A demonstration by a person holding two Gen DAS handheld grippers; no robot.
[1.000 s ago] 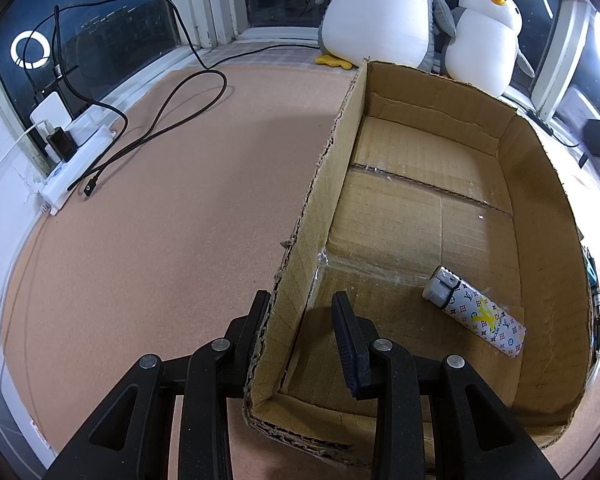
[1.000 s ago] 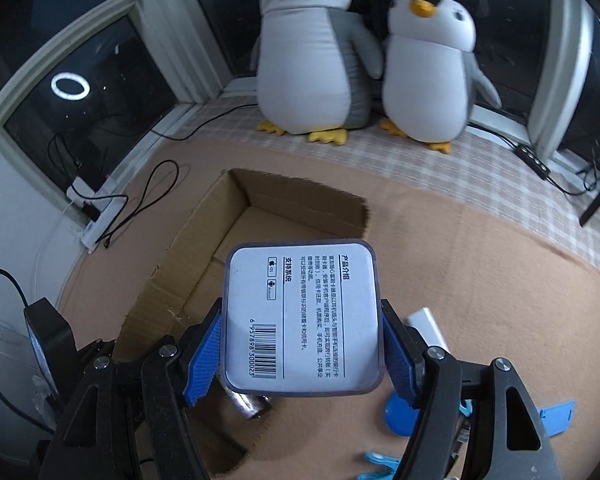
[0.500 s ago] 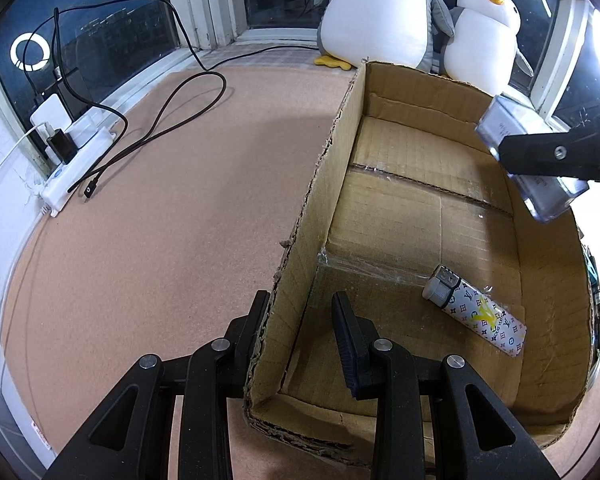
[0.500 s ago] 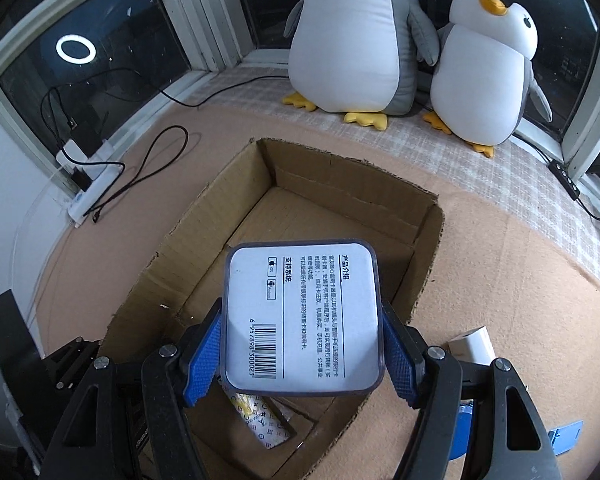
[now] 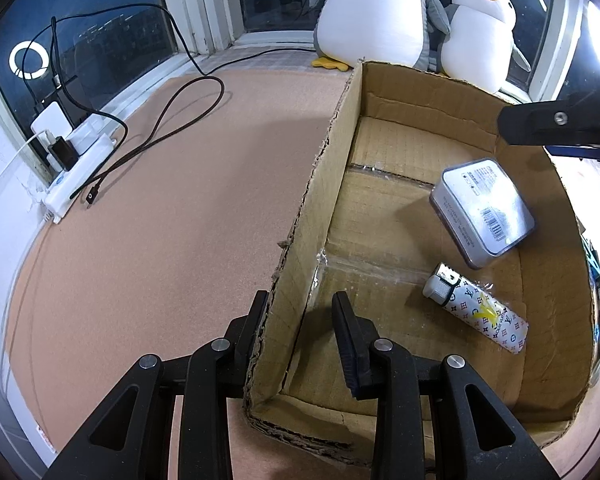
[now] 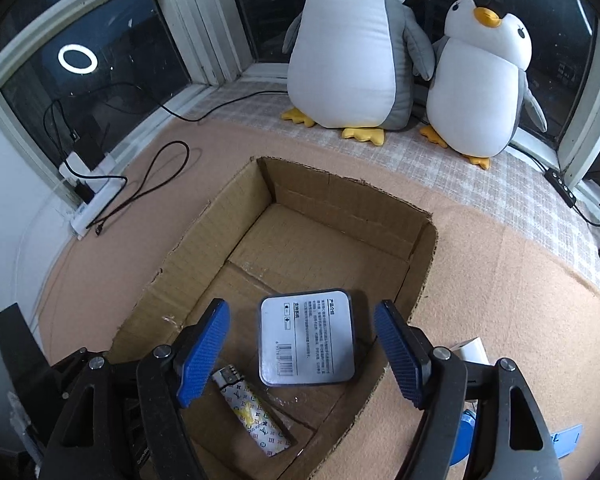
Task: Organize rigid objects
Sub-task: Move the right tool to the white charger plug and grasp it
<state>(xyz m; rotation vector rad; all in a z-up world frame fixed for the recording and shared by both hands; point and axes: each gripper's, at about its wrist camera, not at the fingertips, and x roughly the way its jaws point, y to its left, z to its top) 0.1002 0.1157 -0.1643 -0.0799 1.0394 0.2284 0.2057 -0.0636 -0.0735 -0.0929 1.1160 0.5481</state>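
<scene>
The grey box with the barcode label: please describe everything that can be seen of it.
The grey box is flat and square with rounded corners, and looks like plastic or metal. Its white label, facing up, has small printed text and a barcode. It is inside the cardboard box, near the right wall; the left wrist view shows it tilted, and whether it rests on the floor cannot be told. The patterned lighter lies beside it, apart. The right gripper is open above it, not touching.

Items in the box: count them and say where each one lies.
2. The tin lies on the box floor below the open right claw; the lighter lies beside it, nearer the camera. The near corner is hidden.
</scene>
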